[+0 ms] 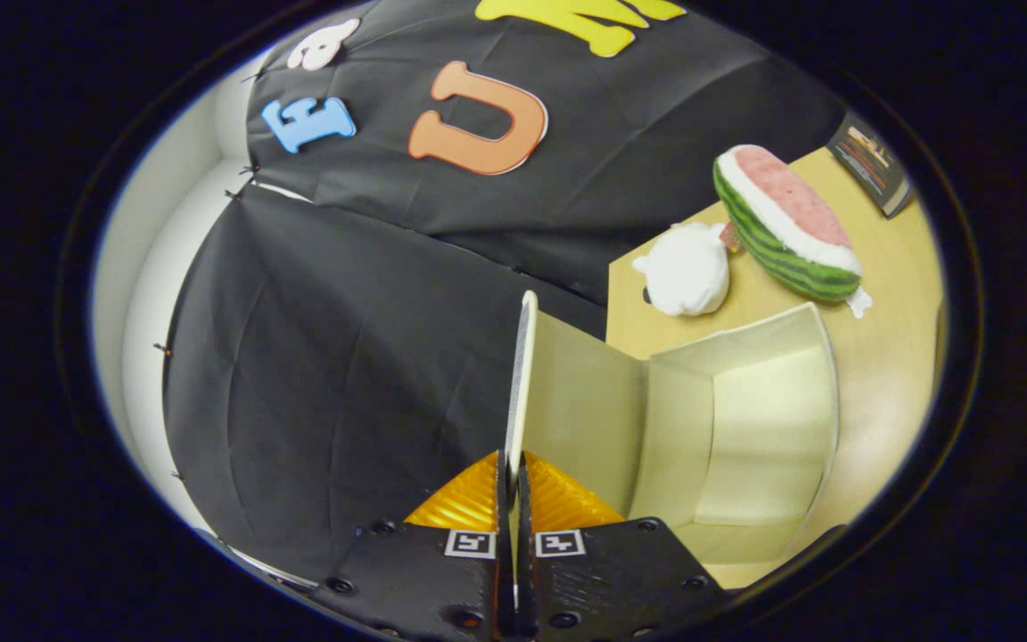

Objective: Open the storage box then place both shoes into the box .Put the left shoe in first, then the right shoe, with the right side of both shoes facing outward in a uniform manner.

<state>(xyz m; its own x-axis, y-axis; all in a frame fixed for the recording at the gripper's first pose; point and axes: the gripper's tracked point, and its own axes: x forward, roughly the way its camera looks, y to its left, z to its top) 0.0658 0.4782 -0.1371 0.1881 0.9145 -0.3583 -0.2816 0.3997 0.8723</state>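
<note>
Wooden table (888, 357), gripper (514, 481) pinching box lid (521, 383)

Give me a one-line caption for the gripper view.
Gripper jaws shut on the box lid, swung up, box open and empty.

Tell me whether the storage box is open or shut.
Open: the tool is shut on the raised lid, and the storage box interior shows empty.

The storage box (745, 428) is cream inside. On the pale yellow-tan desk (888, 357) lie a green-striped watermelon slice toy (785, 223) with pink flesh and a white plush (687, 267).
</note>
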